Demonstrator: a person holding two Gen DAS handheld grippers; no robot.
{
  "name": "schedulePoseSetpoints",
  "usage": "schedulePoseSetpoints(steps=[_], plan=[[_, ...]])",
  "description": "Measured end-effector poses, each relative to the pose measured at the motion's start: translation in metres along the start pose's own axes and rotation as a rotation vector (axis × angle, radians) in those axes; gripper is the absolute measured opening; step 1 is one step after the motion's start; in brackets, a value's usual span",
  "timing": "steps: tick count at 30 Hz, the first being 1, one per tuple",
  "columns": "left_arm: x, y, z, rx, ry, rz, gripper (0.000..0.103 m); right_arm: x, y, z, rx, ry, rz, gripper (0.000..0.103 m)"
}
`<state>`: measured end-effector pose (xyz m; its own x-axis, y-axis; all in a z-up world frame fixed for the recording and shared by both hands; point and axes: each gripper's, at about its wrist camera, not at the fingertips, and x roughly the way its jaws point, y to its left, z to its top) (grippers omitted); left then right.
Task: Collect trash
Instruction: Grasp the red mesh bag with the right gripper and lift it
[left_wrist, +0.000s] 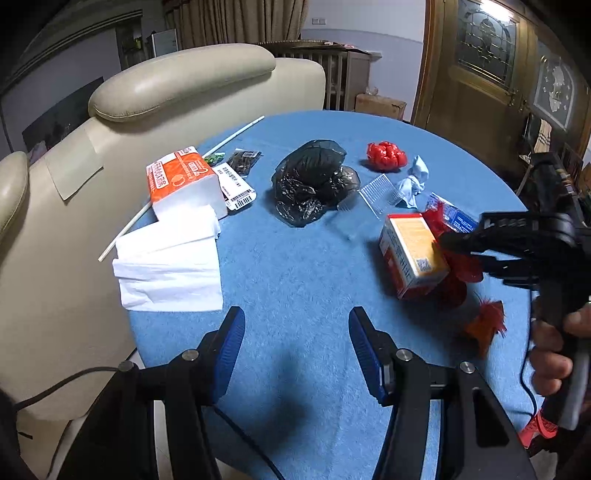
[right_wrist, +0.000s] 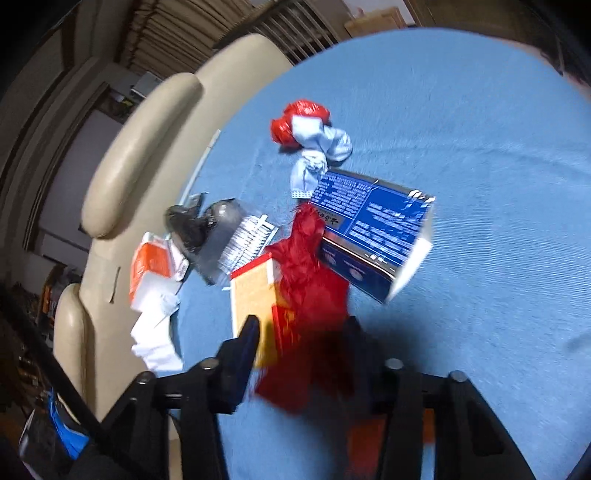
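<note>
While left fingers (left_wrist: 297, 354) gape empty, right fingers (right_wrist: 301, 354) seemingly straddle red plastic (right_wrist: 310, 280).

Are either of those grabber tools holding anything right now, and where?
The left hand-held gripper is open and empty. The right hand-held gripper has a red feathery piece between its fingers; blur hides whether they grip it.

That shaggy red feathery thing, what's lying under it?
The red feathery bundle drapes across an orange-and-white carton and a blue printed box. Whatever else lies beneath is covered.
</note>
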<state>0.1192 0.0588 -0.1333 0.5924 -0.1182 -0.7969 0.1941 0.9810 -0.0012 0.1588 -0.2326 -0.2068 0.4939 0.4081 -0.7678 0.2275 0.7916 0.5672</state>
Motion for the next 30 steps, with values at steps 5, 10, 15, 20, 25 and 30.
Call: schedulePoseSetpoints(steps=[5, 10, 15, 20, 25, 30], plan=[[0.012, -0.005, 0.016, 0.007, 0.016, -0.034, 0.061, 0.017, 0.002, 0.002, -0.011, 0.021, -0.032, 0.02], [0.033, -0.022, 0.03, -0.009, 0.077, -0.127, 0.064, 0.005, -0.014, -0.01, -0.006, 0.041, -0.063, 0.015], [0.048, -0.025, 0.035, -0.05, 0.115, -0.16, 0.064, -0.016, -0.018, -0.014, -0.055, 0.022, 0.034, 0.018], [0.048, -0.005, 0.03, -0.084, 0.113, -0.11, 0.064, -0.011, -0.003, 0.006, -0.068, 0.052, 0.038, 0.027], [0.048, 0.013, 0.023, -0.105, 0.121, -0.078, 0.064, 0.018, 0.007, 0.012, -0.054, 0.09, 0.034, 0.071], [0.051, 0.018, 0.024, -0.11, 0.113, -0.074, 0.064, 0.041, 0.016, 0.008, -0.074, 0.102, 0.033, 0.066]])
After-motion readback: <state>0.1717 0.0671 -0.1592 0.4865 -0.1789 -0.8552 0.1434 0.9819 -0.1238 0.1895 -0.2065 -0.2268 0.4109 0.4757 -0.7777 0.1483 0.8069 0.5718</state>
